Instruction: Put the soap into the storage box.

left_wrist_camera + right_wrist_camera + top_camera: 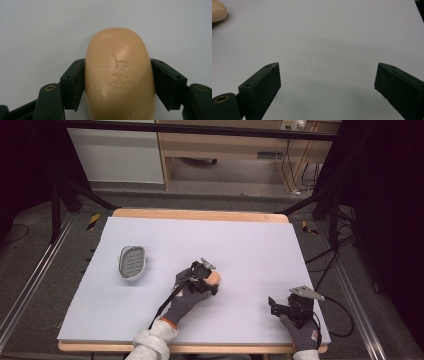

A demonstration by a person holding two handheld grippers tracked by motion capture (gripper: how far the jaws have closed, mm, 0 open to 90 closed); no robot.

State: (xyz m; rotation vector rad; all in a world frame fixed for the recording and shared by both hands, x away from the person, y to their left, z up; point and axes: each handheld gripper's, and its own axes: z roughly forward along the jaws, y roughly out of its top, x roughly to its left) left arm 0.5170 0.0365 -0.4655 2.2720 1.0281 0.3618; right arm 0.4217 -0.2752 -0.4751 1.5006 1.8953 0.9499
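Soap bar (119, 75): smooth, rounded, peach; clamped between left gripper (117, 82) fingers. Right gripper (327, 87) fingers apart over matte counter (332, 37).

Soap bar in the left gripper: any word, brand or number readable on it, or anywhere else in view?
Soap bar, clamped between the left gripper's jaws: marks are pressed into its top face, but too worn and blurred to read.
Soap dish on the white table cover: no writing visible, only slots.
Right gripper, jaws apart over the bare cover: no text.
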